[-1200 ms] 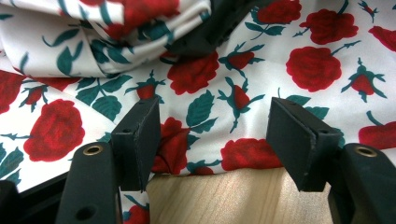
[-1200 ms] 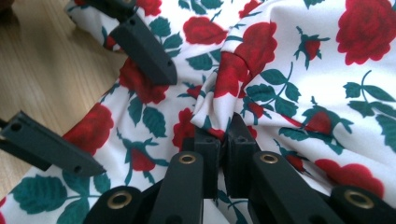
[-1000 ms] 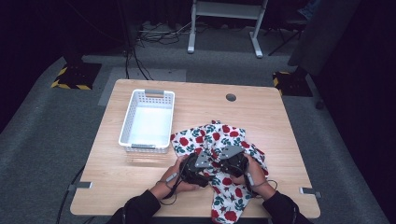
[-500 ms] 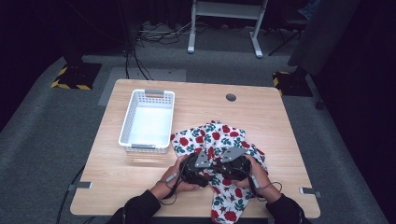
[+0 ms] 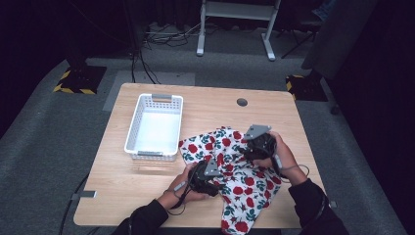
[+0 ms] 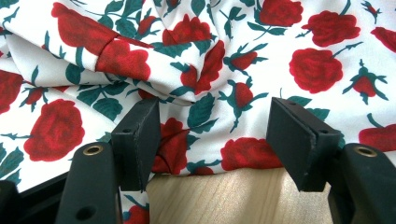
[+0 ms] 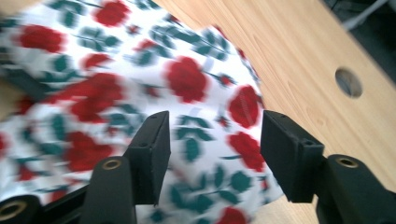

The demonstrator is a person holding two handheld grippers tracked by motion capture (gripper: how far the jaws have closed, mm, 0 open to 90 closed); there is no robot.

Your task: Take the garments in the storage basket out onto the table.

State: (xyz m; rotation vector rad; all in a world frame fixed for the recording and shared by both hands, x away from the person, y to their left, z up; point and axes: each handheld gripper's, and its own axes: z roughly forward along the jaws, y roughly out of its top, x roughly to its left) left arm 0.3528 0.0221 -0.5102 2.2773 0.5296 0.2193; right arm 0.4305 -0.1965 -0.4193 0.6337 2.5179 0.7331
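A white cloth printed with red roses (image 5: 235,176) lies crumpled on the wooden table (image 5: 147,196) at the near right. My left gripper (image 5: 215,183) rests low at the cloth's near left edge. In the left gripper view its jaws stand wide apart, and the cloth's hem (image 6: 196,56) lies loosely between them on the table top (image 6: 215,196). My right gripper (image 5: 244,152) hovers above the cloth's far right part. Its jaws have just been opening. The right gripper (image 7: 212,149) holds nothing, and the cloth (image 7: 116,93) shows blurred below it.
A white plastic basket (image 5: 154,127) stands empty on the table's left half, next to the cloth. A round cable hole (image 5: 242,102) sits near the far edge, also visible as a hole (image 7: 349,82) in the bare wood (image 7: 289,60). Dark floor surrounds the table.
My right gripper has lifted off the cloth and swung away to the far right, and its jaws have parted. The left gripper has stayed where it was.
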